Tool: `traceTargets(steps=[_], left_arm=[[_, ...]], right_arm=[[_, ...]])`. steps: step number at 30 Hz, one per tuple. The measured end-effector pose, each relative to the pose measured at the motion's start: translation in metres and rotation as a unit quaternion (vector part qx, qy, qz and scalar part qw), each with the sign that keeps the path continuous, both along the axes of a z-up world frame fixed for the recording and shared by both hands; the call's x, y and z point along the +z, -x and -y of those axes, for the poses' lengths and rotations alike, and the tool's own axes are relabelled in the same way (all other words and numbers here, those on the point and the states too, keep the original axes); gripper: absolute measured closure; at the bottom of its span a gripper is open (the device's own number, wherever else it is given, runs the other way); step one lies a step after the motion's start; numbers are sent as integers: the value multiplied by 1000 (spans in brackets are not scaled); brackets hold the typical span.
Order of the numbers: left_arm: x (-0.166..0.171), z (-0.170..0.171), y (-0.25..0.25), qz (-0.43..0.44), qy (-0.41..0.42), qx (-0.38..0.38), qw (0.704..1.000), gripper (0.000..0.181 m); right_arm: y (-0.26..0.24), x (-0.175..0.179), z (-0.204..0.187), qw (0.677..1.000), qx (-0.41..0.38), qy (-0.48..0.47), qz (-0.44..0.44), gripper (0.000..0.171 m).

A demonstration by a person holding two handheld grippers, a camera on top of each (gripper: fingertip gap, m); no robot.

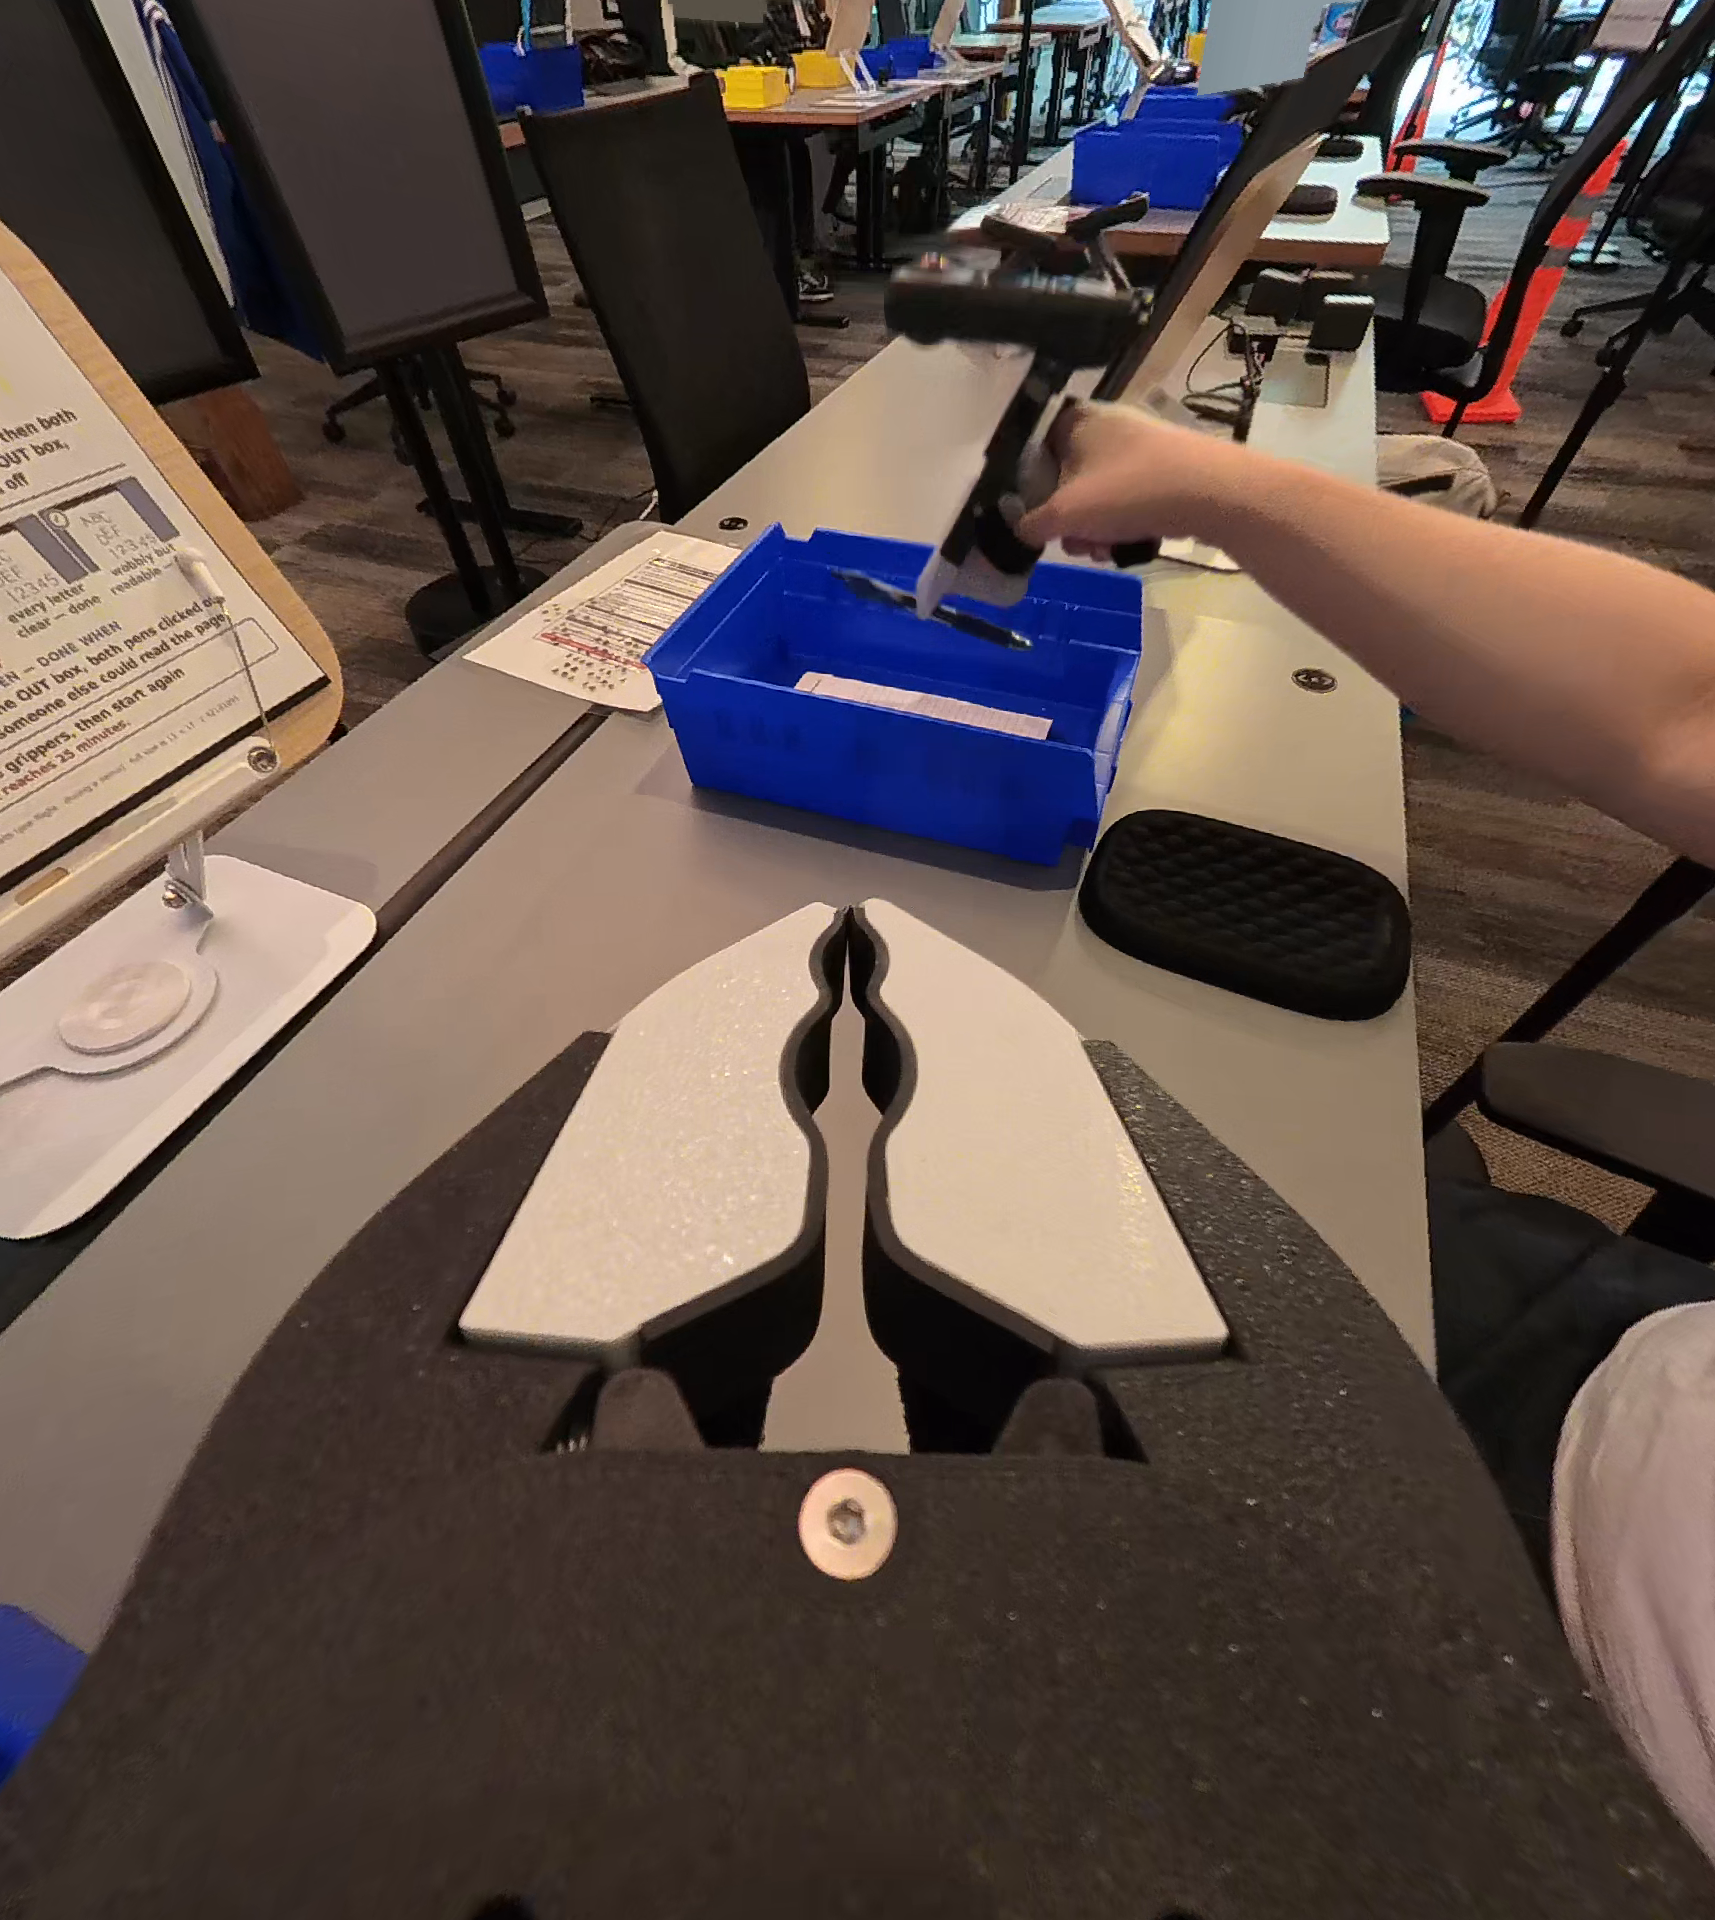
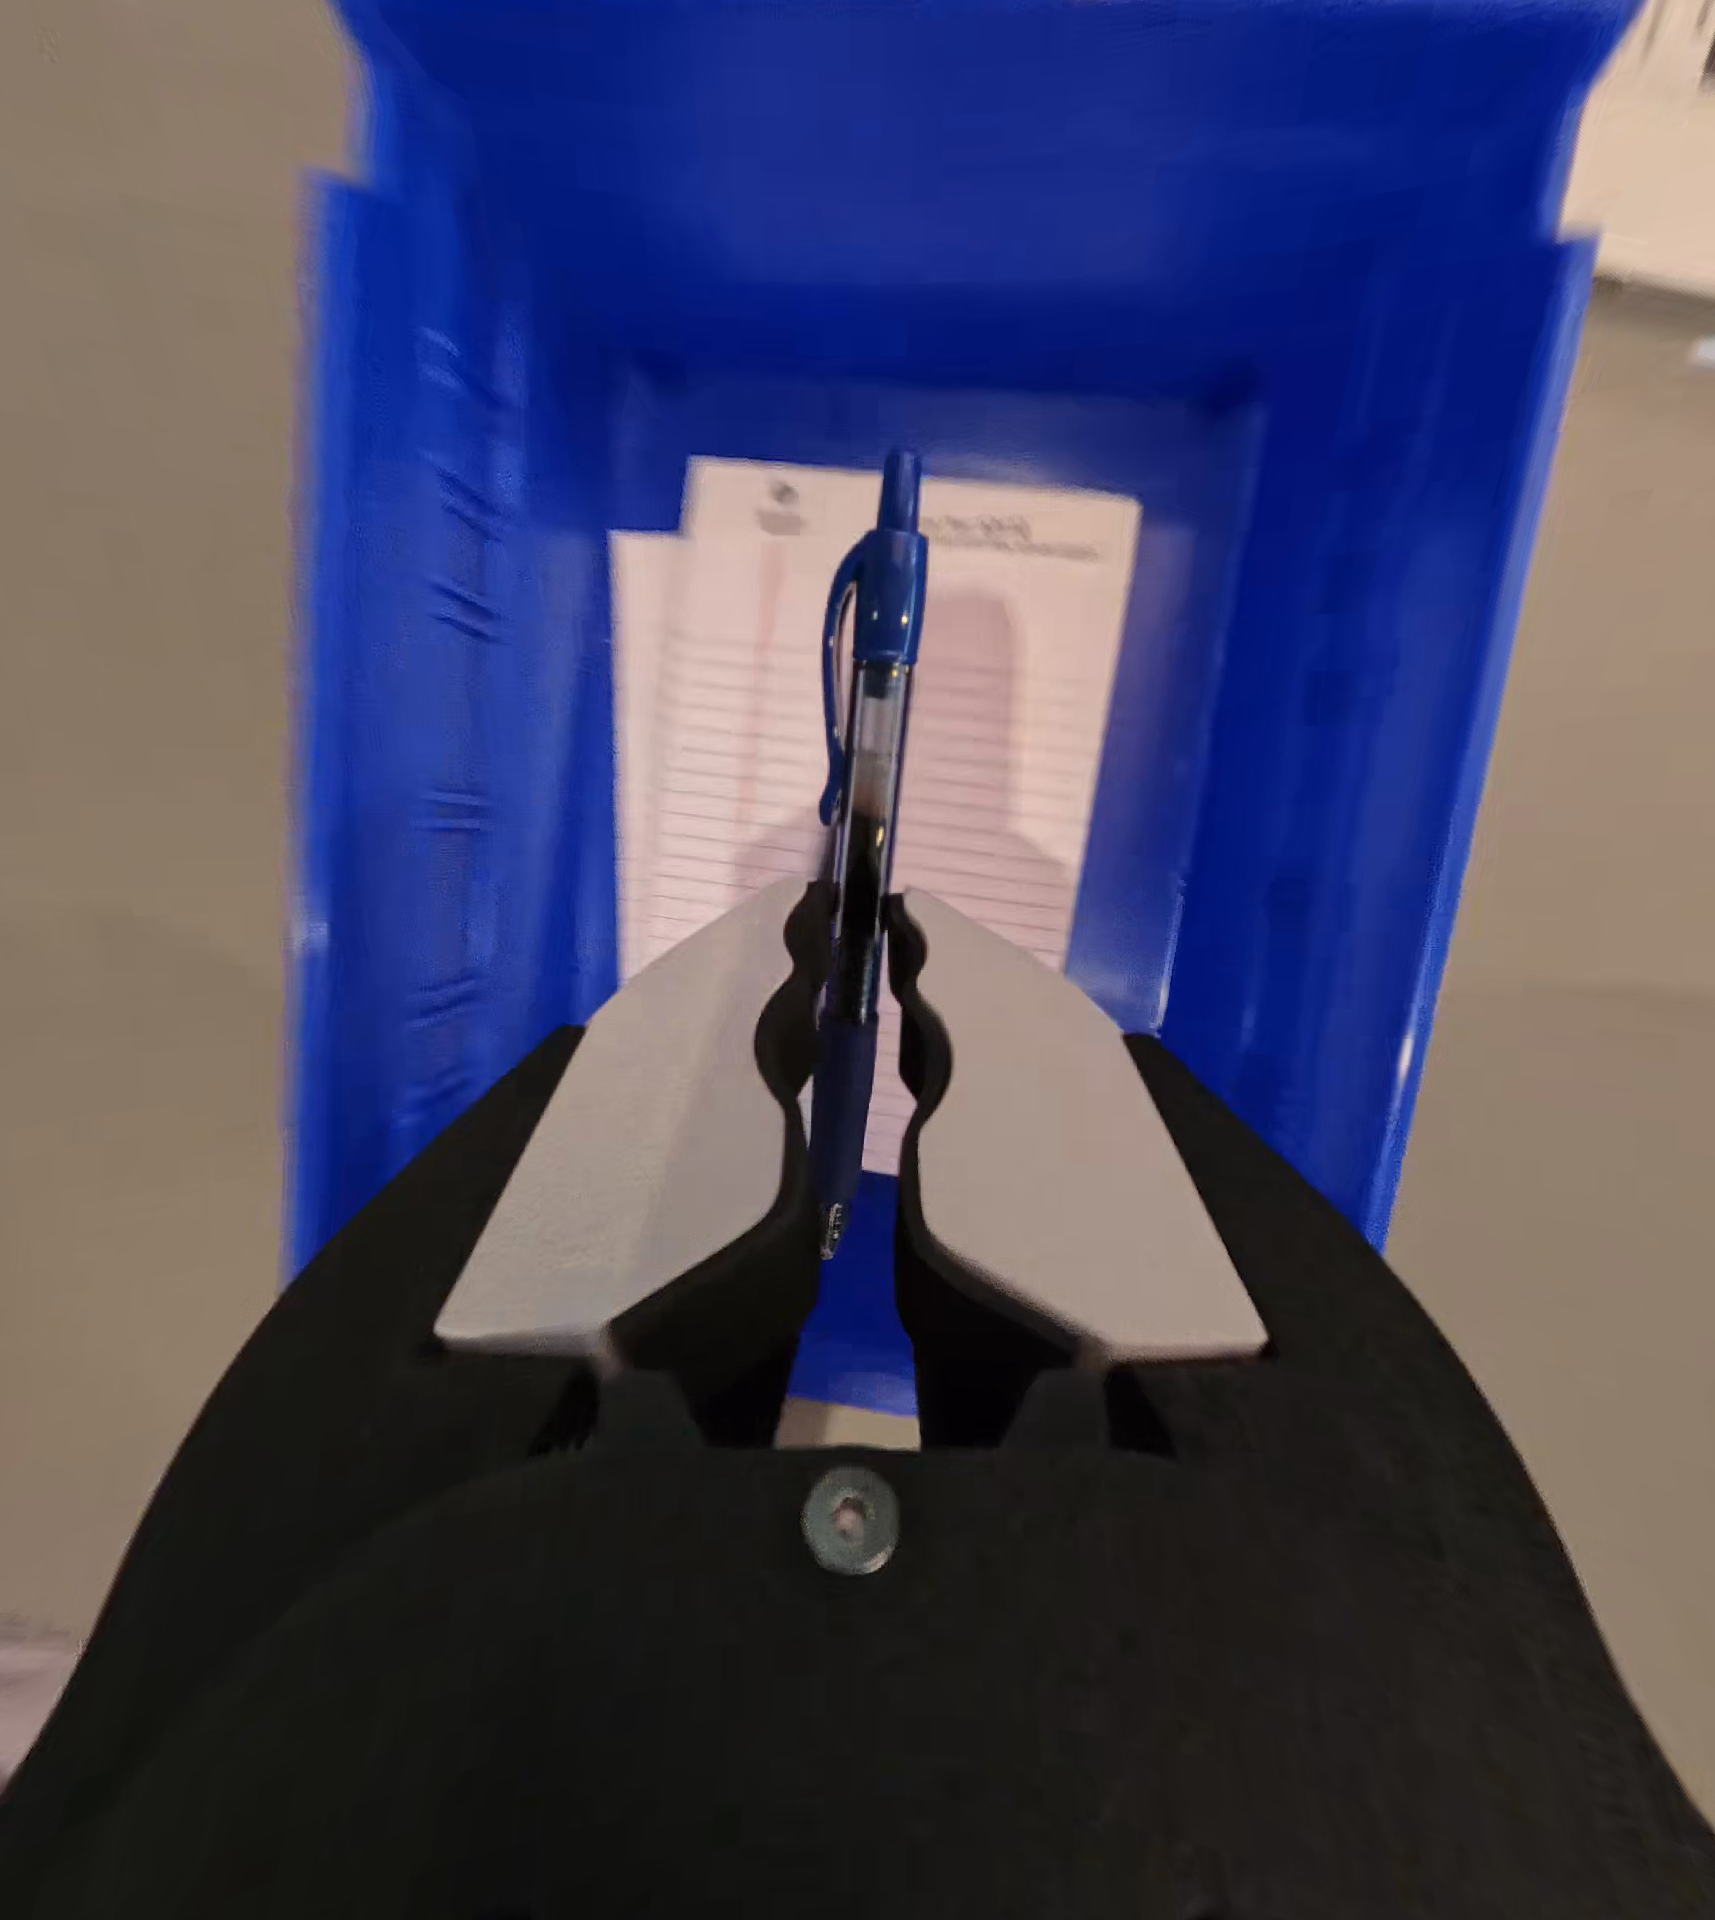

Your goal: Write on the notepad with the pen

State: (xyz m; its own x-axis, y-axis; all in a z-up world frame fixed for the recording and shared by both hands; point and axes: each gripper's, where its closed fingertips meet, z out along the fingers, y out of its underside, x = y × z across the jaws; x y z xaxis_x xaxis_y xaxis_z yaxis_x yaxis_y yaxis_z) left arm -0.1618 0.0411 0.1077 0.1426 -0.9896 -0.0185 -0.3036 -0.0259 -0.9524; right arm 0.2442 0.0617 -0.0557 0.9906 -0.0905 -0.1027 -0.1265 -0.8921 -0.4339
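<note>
Right tool (image 2: pixel 851 904) hides pen (image 2: pixel 879 665) mid-barrel; notepad (image 2: pixel 988 727) blurred.

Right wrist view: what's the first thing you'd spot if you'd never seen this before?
A blue click pen stands out, pinched between the right gripper fingers with its clicker end pointing away from the camera. Right behind it sits a bright blue bin with a lined notepad lying on its floor. In the left wrist view, the left gripper hangs shut and empty over the grey desk.
</note>
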Motion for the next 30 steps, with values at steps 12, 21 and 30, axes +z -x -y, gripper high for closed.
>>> traceTargets(steps=[12,21,30], left_arm=[[-22,-10,-13,-37,2,11,999,181],[-38,-31,-20,-35,30,34,998,181],[18,-27,-12,77,-64,89,991,177]], right_arm=[[-21,-88,1,998,-11,55,15,161],[-12,-42,9,993,25,-61,101,147],[-68,114,67,949,50,-273,150,121]])
